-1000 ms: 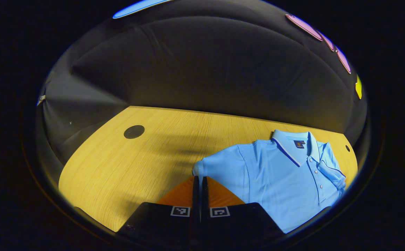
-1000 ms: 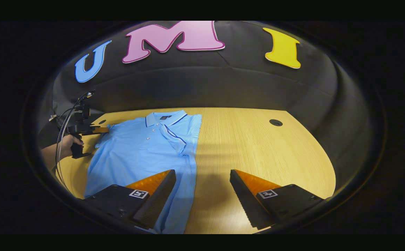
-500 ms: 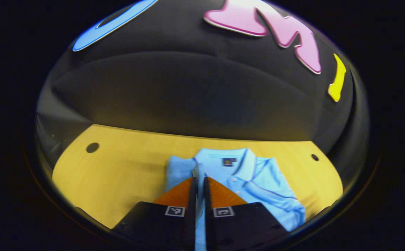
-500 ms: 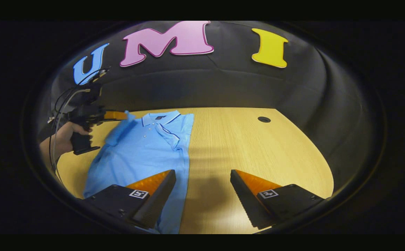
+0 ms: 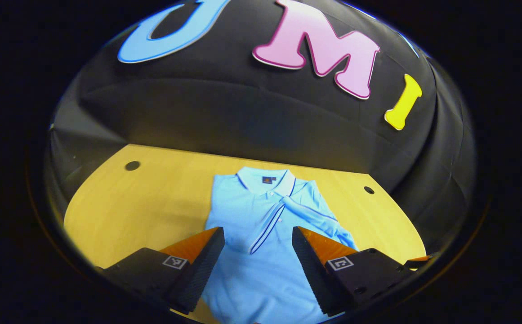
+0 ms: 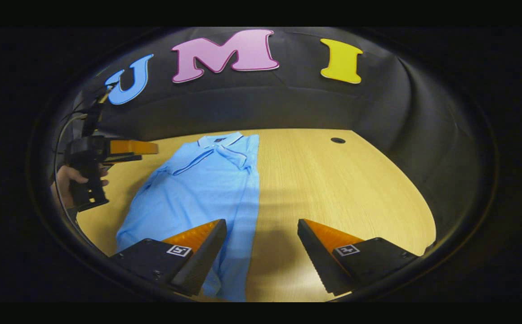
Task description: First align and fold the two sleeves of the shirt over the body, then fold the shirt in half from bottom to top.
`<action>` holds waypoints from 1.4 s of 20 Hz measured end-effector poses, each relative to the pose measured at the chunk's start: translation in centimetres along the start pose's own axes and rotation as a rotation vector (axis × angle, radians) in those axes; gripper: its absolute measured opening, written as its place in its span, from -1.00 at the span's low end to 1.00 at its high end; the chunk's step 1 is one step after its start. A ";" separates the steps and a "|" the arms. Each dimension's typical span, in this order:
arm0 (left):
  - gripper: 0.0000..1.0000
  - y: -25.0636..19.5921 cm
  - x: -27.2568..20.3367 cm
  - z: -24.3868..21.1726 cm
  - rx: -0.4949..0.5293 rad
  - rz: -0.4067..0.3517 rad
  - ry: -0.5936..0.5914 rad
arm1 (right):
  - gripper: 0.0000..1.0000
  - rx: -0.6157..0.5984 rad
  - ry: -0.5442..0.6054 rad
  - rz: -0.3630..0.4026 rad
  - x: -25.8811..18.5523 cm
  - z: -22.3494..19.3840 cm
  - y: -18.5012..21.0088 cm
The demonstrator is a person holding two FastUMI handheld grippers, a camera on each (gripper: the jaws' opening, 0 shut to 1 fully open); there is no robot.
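— Left gripper view first: how do the fingers stand?

— The left gripper (image 5: pixel 258 252) has its fingers spread wide, nothing between them. It hovers over the light blue shirt (image 5: pixel 261 225), which lies flat on the wooden table (image 5: pixel 153 202), collar toward the booth's black wall. I cannot tell whether either fingertip brushes the cloth.

— And the sleeves?

— Both sleeves lie folded across the shirt's front. The left sleeve (image 5: pixel 267 220) runs diagonally over the chest; the right sleeve (image 5: pixel 314 216) lies across from the other side.

— The right gripper view?

— The right gripper (image 6: pixel 261 245) is also wide open and holds nothing. One finger sits over the shirt's lower edge, the other over bare table. Farther off, a hand (image 6: pixel 65 180) holds the left gripper above the table, beside the shirt's shoulder.
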State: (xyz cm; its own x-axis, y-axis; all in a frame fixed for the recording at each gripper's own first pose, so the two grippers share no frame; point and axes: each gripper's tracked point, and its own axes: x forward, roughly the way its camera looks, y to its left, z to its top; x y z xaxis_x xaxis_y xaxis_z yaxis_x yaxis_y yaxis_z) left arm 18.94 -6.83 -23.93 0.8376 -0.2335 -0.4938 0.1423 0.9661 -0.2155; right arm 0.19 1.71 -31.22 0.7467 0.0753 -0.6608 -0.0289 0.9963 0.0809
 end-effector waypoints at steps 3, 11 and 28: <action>0.94 2.2 -6.1 -3.0 -0.025 0.037 0.013 | 0.98 0.009 0.020 0.020 -1.7 -1.8 1.3; 0.94 0.9 -14.4 -15.0 0.028 0.048 0.175 | 0.98 0.004 0.093 0.038 -4.9 -7.7 3.8; 0.35 -0.8 -13.3 -22.4 0.176 0.121 0.291 | -0.24 -0.018 0.153 0.048 -2.8 -9.8 6.3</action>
State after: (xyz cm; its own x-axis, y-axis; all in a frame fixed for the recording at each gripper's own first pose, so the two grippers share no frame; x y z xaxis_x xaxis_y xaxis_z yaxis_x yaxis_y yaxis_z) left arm -4.15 -6.97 -36.05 0.6723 -0.1136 -0.7315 0.1614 0.9869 -0.0049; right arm -8.59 8.16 -36.14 0.6345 0.1272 -0.7624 -0.0750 0.9918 0.1031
